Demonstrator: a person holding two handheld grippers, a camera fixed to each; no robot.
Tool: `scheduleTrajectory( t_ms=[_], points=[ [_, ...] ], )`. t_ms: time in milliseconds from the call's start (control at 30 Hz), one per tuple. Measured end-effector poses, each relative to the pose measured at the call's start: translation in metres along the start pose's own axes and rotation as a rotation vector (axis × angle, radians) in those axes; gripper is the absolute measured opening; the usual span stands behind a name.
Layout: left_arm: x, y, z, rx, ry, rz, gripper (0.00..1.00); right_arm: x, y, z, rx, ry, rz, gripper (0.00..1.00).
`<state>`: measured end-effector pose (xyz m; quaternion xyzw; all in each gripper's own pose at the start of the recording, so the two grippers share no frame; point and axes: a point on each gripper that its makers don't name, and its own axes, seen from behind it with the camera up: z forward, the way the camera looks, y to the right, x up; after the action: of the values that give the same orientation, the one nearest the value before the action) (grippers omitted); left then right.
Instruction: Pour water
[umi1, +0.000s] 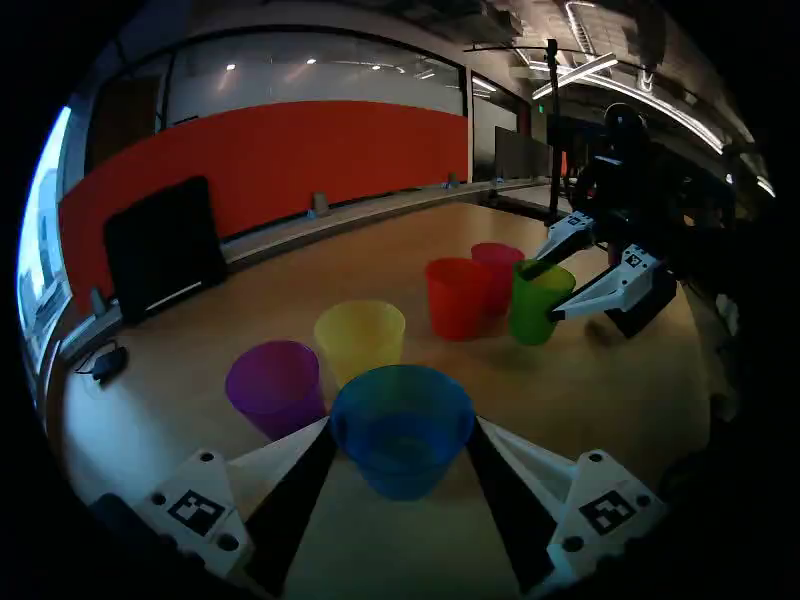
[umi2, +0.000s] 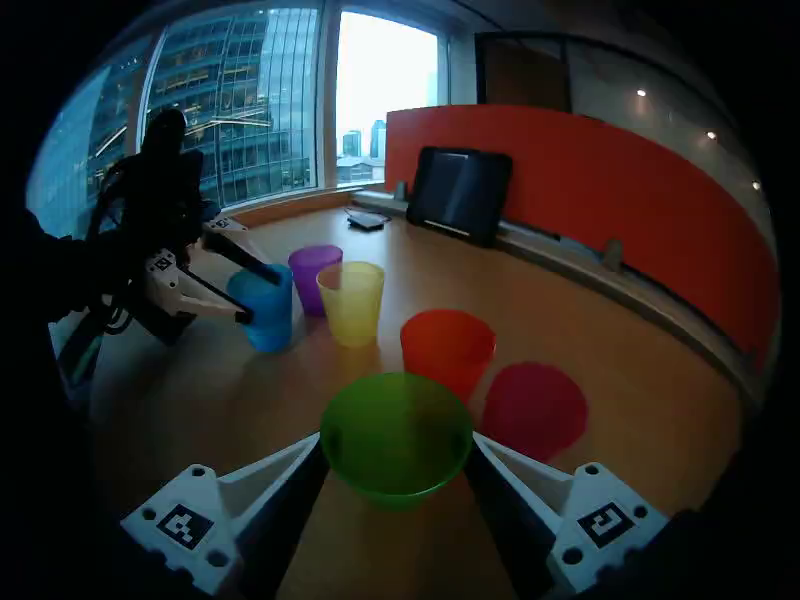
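A blue cup (umi1: 402, 430) stands upright between the fingers of my left gripper (umi1: 402, 434), which is shut on its sides. My right gripper (umi2: 397, 442) is shut on a green cup (umi2: 397, 435), also upright. In the left gripper view the right gripper (umi1: 548, 292) holds the green cup (umi1: 538, 302) at the far right. In the right gripper view the left gripper (umi2: 250, 292) holds the blue cup (umi2: 264, 306) at the left. I cannot tell whether either cup holds water.
On the wooden table (umi1: 600, 400) between the held cups stand a purple cup (umi1: 275, 385), a yellow cup (umi1: 360, 338), a red cup (umi1: 457, 295) and a crimson cup (umi1: 497, 270). A black screen (umi1: 163, 245) leans at the orange wall. A small dark device (umi1: 105, 362) lies near it.
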<state>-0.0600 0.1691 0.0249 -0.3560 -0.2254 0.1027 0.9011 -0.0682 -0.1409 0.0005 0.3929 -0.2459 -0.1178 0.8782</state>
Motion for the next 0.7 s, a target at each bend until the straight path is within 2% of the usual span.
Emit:
scheduleTrajectory(
  t_ms=[700],
  points=[
    [0.067, 0.016, -0.070, 0.062, 0.171, 0.041, 0.87, 0.074, -0.024, -0.062, -0.056, 0.182, -0.045, 0.91]
  ],
)
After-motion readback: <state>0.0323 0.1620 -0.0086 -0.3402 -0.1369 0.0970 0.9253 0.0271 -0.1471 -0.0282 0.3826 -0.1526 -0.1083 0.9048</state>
